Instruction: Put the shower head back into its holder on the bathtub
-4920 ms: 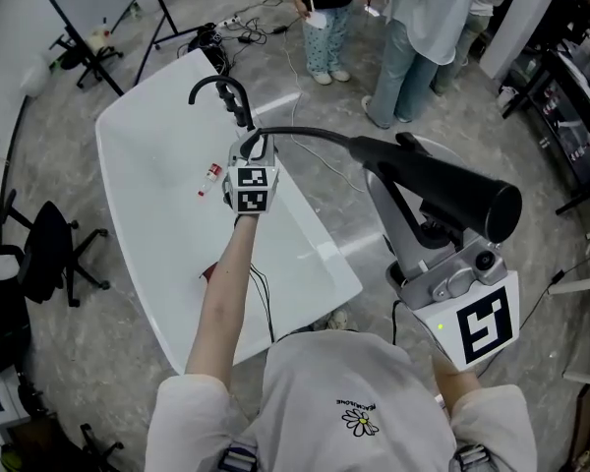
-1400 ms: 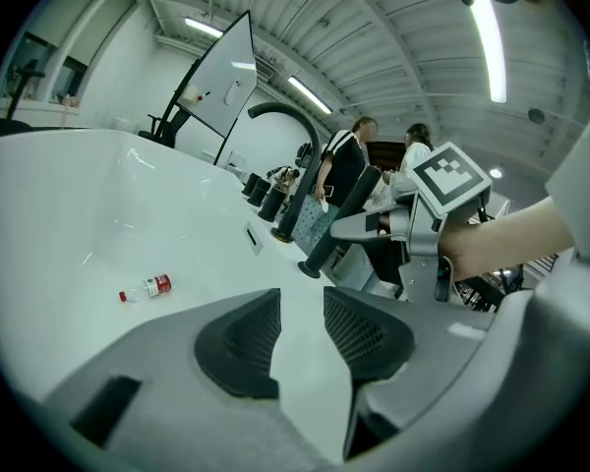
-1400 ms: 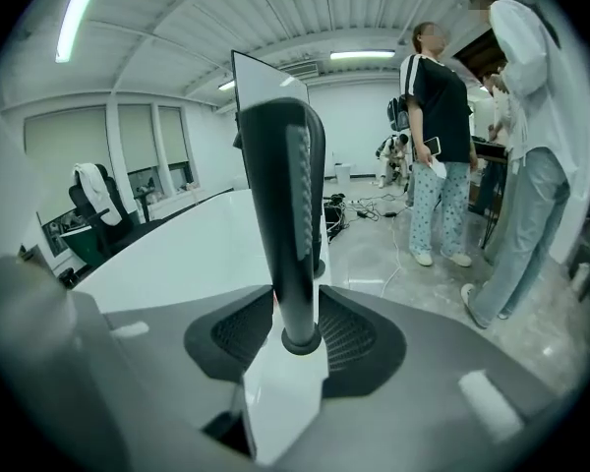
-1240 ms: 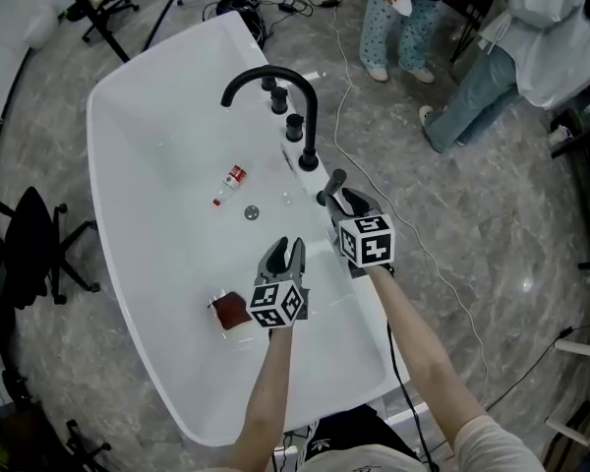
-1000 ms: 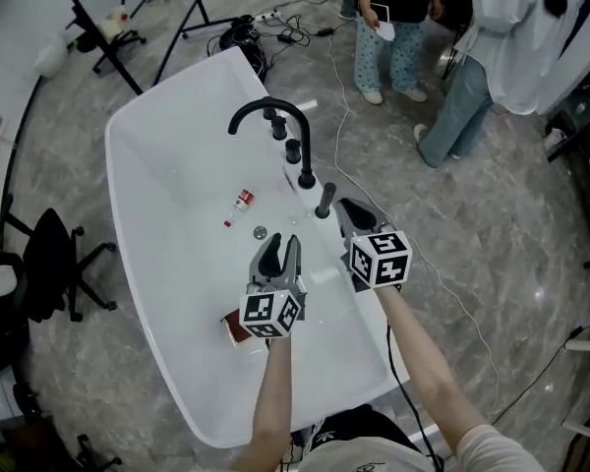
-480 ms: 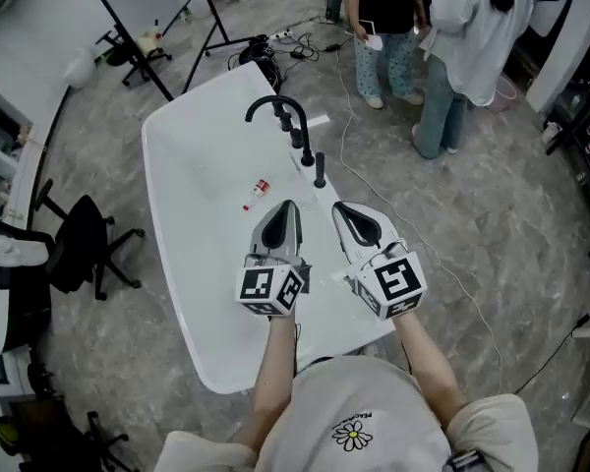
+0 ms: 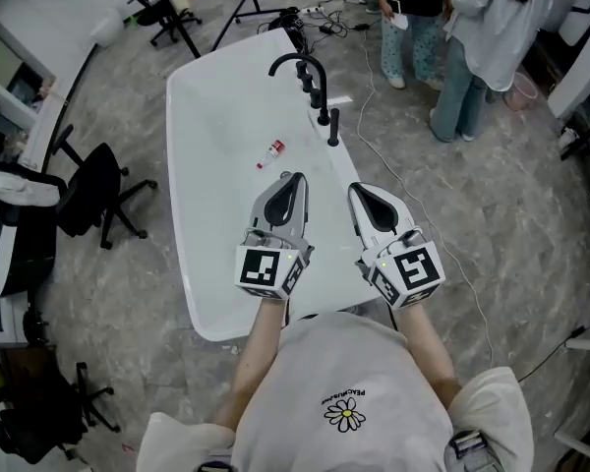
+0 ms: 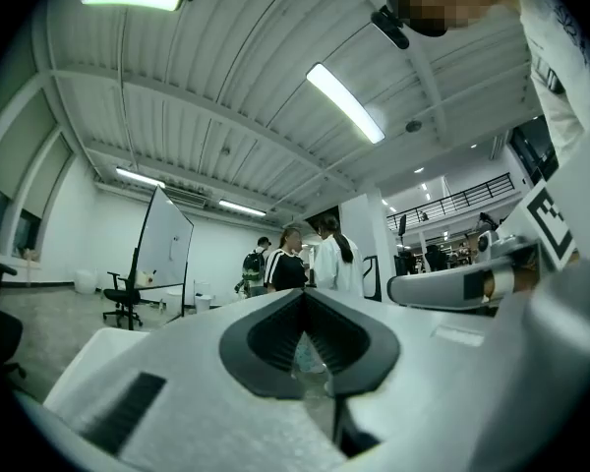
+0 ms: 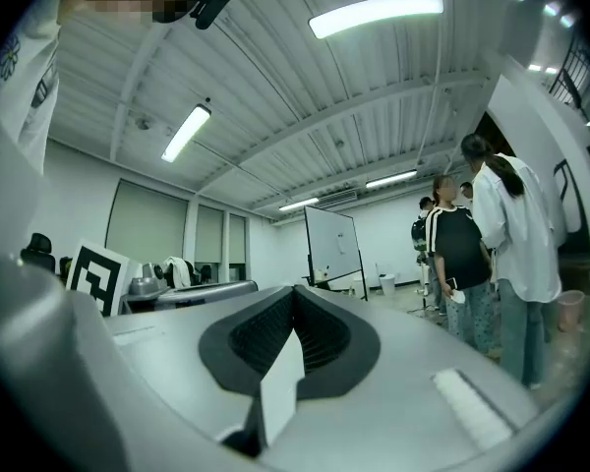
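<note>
Office chairs [image 7: 93,193] stood on the grey floor [image 7: 531,195] at my far left. Next came the white bathtub [image 7: 202,214], with a small red-and-white bottle [image 7: 271,152] lying inside it. My left gripper [image 7: 293,178] hung over the tub's near end. Its fingers were pressed together with nothing between them, and its own view showed them meeting along one line. The black faucet [image 7: 300,67] arched over the far end of the tub. The shower head [image 7: 332,126] stood upright on the right rim just beside it, well apart from both grippers. My right gripper [image 7: 360,191] hung just beside the left one, its fingers likewise pressed together and empty. Several people [image 7: 452,37] stood on the floor at the far right.
</note>
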Action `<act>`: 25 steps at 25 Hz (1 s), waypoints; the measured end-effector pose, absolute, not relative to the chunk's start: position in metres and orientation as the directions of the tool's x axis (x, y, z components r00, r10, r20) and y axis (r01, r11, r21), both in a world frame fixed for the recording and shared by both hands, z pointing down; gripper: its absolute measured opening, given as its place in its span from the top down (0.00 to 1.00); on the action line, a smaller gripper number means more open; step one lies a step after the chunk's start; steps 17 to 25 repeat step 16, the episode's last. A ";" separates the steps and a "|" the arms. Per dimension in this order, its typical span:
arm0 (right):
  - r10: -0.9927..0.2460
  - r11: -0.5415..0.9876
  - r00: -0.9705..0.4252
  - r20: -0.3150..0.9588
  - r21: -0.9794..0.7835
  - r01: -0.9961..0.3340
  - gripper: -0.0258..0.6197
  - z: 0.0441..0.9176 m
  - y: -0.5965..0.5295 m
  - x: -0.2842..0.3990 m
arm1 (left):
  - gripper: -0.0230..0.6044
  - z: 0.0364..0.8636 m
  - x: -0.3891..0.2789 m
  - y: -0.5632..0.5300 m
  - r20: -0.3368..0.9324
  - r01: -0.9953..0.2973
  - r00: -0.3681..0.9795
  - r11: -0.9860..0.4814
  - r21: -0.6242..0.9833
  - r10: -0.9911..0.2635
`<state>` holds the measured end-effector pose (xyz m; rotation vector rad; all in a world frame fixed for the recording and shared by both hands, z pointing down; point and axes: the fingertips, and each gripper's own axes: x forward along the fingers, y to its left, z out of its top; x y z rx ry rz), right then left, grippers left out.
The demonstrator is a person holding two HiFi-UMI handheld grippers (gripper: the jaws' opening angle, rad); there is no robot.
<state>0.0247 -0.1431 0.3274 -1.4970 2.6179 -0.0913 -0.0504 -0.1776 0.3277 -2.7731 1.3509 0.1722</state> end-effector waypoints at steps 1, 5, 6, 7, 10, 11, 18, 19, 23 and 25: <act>-0.856 0.516 -0.509 -0.089 -0.119 -0.848 0.96 0.323 -0.141 0.025 | 0.96 0.325 -0.052 -0.174 -0.132 -0.792 0.606 -0.610 -0.007 -0.785; -0.860 0.508 -0.498 -0.113 -0.088 -0.857 0.96 0.309 -0.132 0.029 | 0.96 0.310 -0.056 -0.159 -0.179 -0.790 0.605 -0.613 -0.011 -0.776; -0.861 0.505 -0.495 -0.115 -0.086 -0.859 0.96 0.307 -0.131 0.028 | 0.96 0.307 -0.058 -0.157 -0.189 -0.787 0.606 -0.616 -0.008 -0.772; -0.861 0.505 -0.495 -0.114 -0.088 -0.858 0.96 0.307 -0.129 0.027 | 0.96 0.305 -0.059 -0.155 -0.194 -0.786 0.608 -0.619 -0.008 -0.770; -0.859 0.510 -0.501 -0.101 -0.094 -0.855 0.96 0.311 -0.123 0.025 | 0.96 0.304 -0.061 -0.150 -0.190 -0.787 0.608 -0.617 -0.014 -0.771; -0.858 0.512 -0.504 -0.096 -0.096 -0.854 0.96 0.313 -0.122 0.025 | 0.96 0.304 -0.061 -0.149 -0.185 -0.786 0.609 -0.618 -0.014 -0.771; -0.854 0.520 -0.515 -0.068 -0.113 -0.847 0.96 0.319 -0.115 0.019 | 0.96 0.312 -0.059 -0.143 -0.152 -0.783 0.614 -0.622 0.010 -0.775; -0.854 0.520 -0.515 -0.068 -0.113 -0.847 0.96 0.319 -0.115 0.019 | 0.96 0.312 -0.059 -0.143 -0.152 -0.783 0.614 -0.622 0.010 -0.775; -0.854 0.520 -0.515 -0.068 -0.113 -0.847 0.96 0.319 -0.115 0.019 | 0.96 0.312 -0.059 -0.143 -0.152 -0.783 0.614 -0.622 0.010 -0.775; -0.854 0.520 -0.515 -0.068 -0.113 -0.847 0.96 0.319 -0.115 0.019 | 0.96 0.312 -0.059 -0.143 -0.152 -0.783 0.614 -0.622 0.010 -0.775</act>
